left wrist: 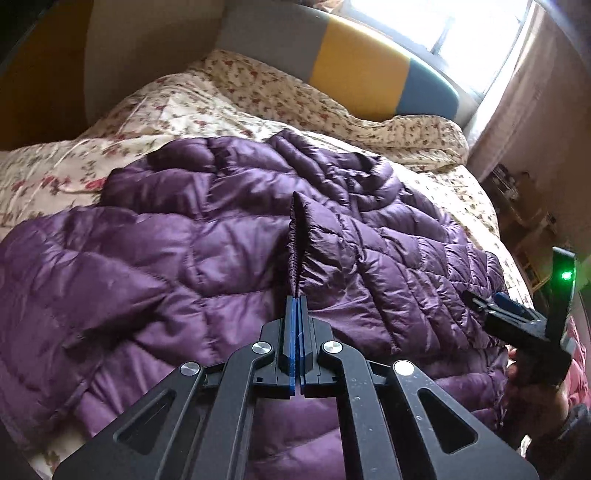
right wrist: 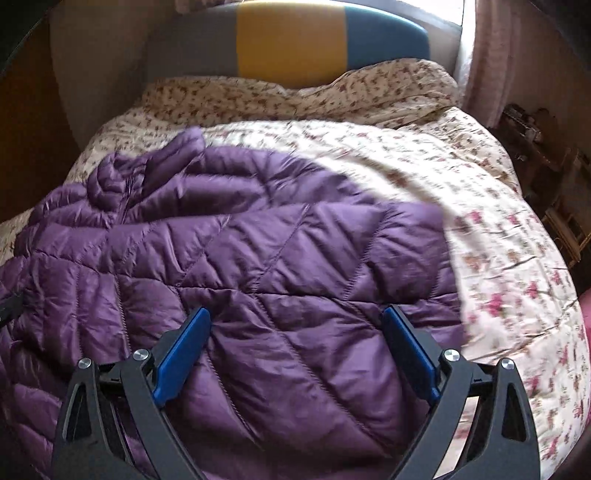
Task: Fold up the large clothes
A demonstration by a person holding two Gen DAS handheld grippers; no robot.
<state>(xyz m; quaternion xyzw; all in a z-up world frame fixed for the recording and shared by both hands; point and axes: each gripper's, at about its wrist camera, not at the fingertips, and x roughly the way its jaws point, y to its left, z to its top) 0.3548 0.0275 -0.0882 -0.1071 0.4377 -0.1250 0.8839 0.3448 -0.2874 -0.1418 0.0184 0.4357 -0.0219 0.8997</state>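
Note:
A purple quilted down jacket [left wrist: 207, 251] lies spread on a floral bedspread [left wrist: 155, 114]. My left gripper [left wrist: 296, 297] is shut on a gathered ridge of the jacket's fabric [left wrist: 300, 236], which stands up from the pinch in a narrow fold. In the same view the right gripper [left wrist: 517, 314] appears at the far right edge, over the jacket's right side, held by a hand. In the right wrist view my right gripper [right wrist: 295, 317] stands open, its blue pads [right wrist: 183, 354] wide apart just above the jacket's [right wrist: 258, 266] flat quilted panel, nothing pinched between them.
A headboard [left wrist: 354, 70] in grey, yellow and blue stands at the far end of the bed below a bright window [left wrist: 436, 26]. A pink curtain [right wrist: 491, 48] hangs at the right. Dark cluttered shelving [right wrist: 546, 177] sits beside the bed on the right.

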